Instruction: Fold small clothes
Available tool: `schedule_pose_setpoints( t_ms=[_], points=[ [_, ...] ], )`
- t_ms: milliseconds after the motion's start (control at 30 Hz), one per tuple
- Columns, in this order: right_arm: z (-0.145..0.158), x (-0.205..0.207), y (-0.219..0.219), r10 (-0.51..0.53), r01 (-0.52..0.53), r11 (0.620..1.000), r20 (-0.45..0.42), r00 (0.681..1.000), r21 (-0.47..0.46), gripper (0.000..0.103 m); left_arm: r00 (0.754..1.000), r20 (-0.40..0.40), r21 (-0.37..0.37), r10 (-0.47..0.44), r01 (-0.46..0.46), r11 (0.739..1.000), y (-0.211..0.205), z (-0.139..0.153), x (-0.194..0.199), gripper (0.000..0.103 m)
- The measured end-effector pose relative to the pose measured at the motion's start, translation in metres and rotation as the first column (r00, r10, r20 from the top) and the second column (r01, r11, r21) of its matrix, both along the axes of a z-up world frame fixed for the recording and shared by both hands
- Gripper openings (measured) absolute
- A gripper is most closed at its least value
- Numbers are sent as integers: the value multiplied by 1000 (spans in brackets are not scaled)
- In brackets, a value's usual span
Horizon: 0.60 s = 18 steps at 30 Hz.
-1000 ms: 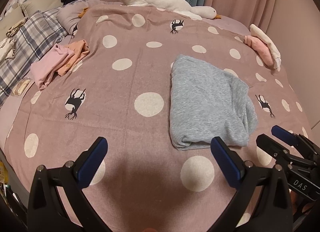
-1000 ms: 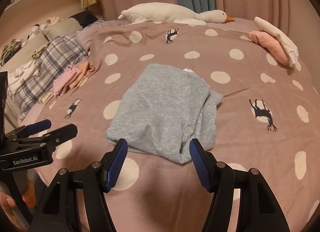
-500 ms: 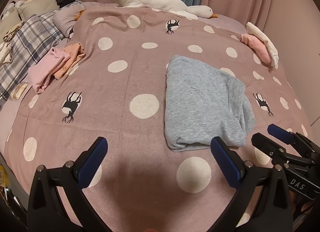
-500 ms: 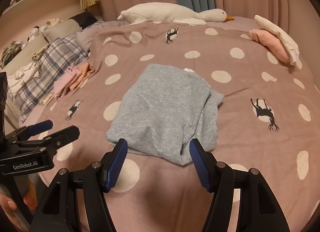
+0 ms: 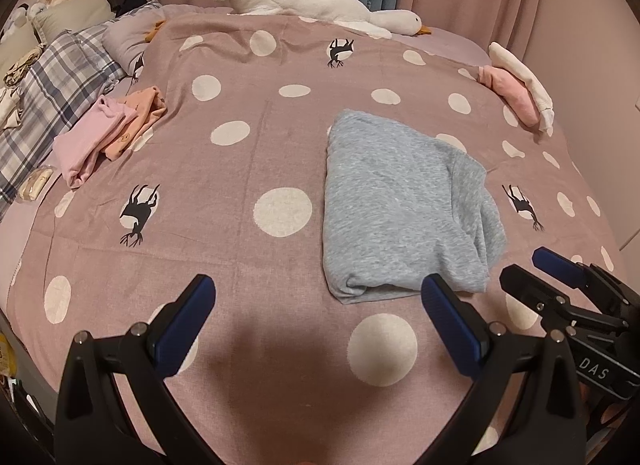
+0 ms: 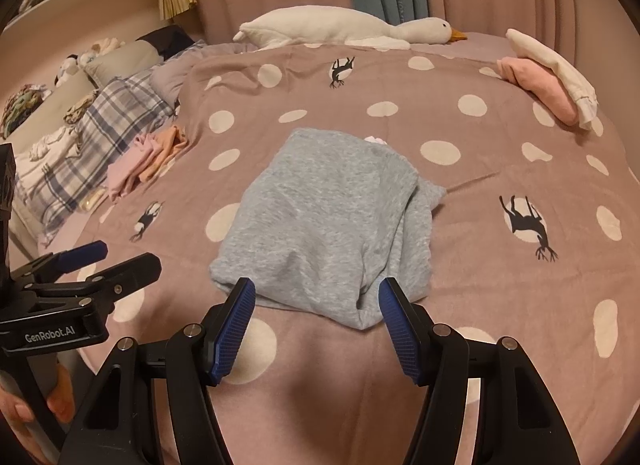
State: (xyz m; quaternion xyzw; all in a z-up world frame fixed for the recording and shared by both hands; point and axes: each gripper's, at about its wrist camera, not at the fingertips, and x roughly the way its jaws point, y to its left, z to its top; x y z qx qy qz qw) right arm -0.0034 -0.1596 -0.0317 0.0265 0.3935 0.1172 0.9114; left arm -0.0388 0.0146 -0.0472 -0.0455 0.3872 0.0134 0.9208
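A folded grey garment [image 5: 404, 209] lies on the dotted mauve bedspread [image 5: 248, 153], also in the right wrist view [image 6: 332, 221]. My left gripper [image 5: 320, 301] is open and empty, above the bed's near edge, left of the garment's near corner. My right gripper [image 6: 318, 305] is open and empty, its blue pads either side of the garment's near edge, not touching. The right gripper also shows at the right of the left wrist view [image 5: 560, 277], and the left gripper at the left of the right wrist view [image 6: 100, 261].
A pile of folded pink and orange clothes [image 5: 108, 133] lies at the left. Pink and white folded clothes [image 5: 520, 93] sit at the far right edge. A white goose plush [image 5: 320, 9] lies at the back. Plaid bedding and pillows [image 5: 44, 85] are at far left.
Both grippers have drifted slightly; the view of the bed shifted a little. The grey garment has not moved and both grippers stay open.
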Motion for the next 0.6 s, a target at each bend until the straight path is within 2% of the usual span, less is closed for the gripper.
schedule_pose_setpoints(
  t_ms=[600],
  points=[
    [0, 1, -1, 1, -1, 1000, -1, 1000, 2, 64, 1000, -5, 7, -12, 12, 1000, -4, -2, 2, 103]
  ],
)
